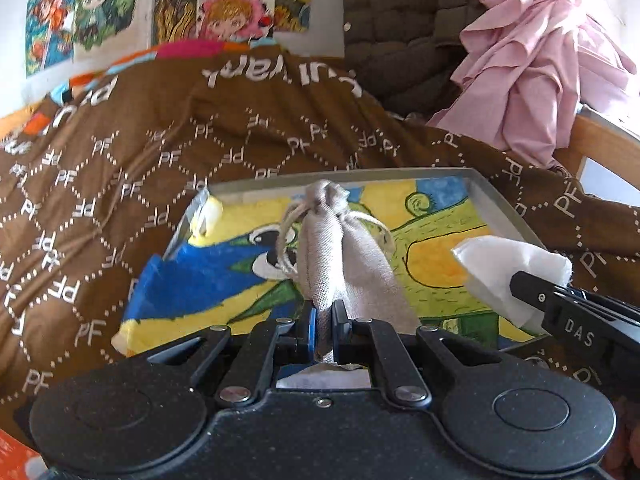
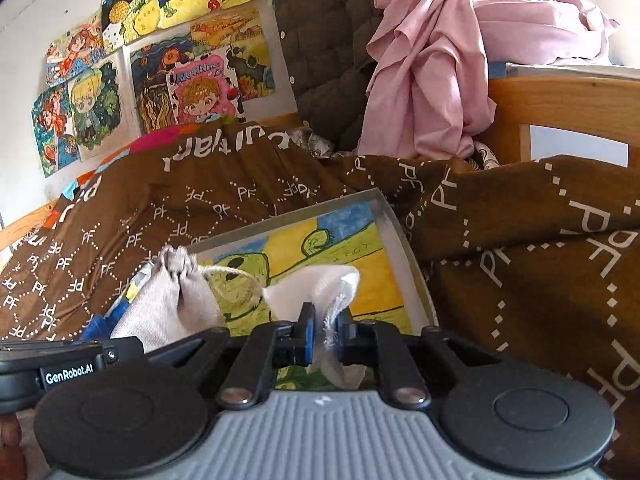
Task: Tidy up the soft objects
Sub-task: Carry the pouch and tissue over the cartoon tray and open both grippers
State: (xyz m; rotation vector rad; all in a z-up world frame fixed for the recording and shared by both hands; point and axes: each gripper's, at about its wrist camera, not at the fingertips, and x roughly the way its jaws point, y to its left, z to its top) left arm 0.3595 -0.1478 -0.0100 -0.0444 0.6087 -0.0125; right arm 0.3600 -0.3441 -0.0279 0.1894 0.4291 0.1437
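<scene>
My left gripper [image 1: 324, 320] is shut on a beige drawstring pouch [image 1: 340, 248], which stands up from the jaws over a shallow grey tray [image 1: 500, 208] lined with a colourful drawing. My right gripper [image 2: 324, 328] is shut on a white cloth [image 2: 316, 288], held above the same tray [image 2: 396, 224]. In the left wrist view the white cloth [image 1: 512, 268] and the right gripper show at the right. In the right wrist view the pouch [image 2: 176, 300] is at the left, beside the white cloth.
The tray lies on a brown blanket [image 1: 160, 152] printed with white letters. A pink garment [image 2: 440, 60] hangs over a wooden bed frame [image 2: 560, 108] at the back right, next to a dark quilted jacket [image 1: 392, 24]. Drawings [image 2: 160, 60] cover the wall.
</scene>
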